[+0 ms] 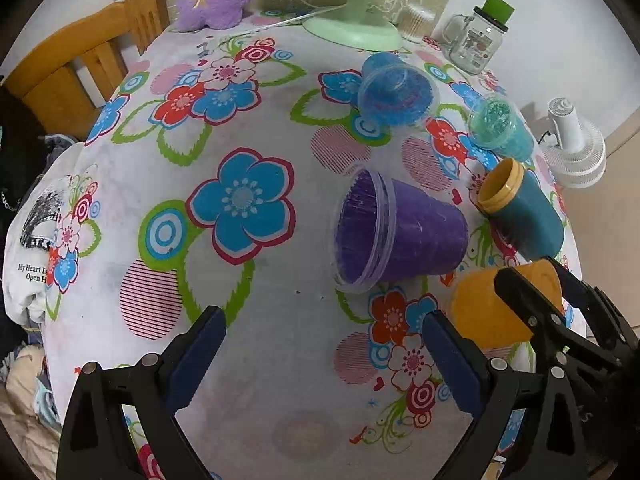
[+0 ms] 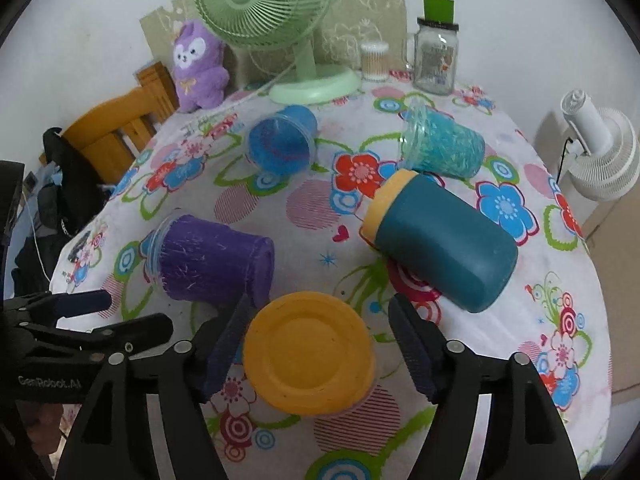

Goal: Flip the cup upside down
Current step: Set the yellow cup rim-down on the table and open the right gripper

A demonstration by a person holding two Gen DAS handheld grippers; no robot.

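A yellow cup (image 2: 310, 354) stands upside down on the floral tablecloth (image 2: 520, 300), its flat base facing up. My right gripper (image 2: 320, 350) is open with its jaws on either side of the yellow cup, apart from it. The yellow cup also shows in the left wrist view (image 1: 492, 312), partly hidden by the right gripper. My left gripper (image 1: 322, 354) is open and empty over bare cloth. A purple cup (image 1: 396, 232), a blue cup (image 1: 394, 90), a teal glitter cup (image 1: 500, 128) and a dark teal cup with a yellow rim (image 1: 524, 212) lie on their sides.
A green desk fan (image 2: 272, 12), a purple plush toy (image 2: 198, 68), a glass jar mug (image 2: 434, 58) and a cotton-swab tub (image 2: 374, 60) stand at the table's back. A wooden chair (image 2: 120, 128) is at the left, a white fan (image 2: 600, 148) at the right.
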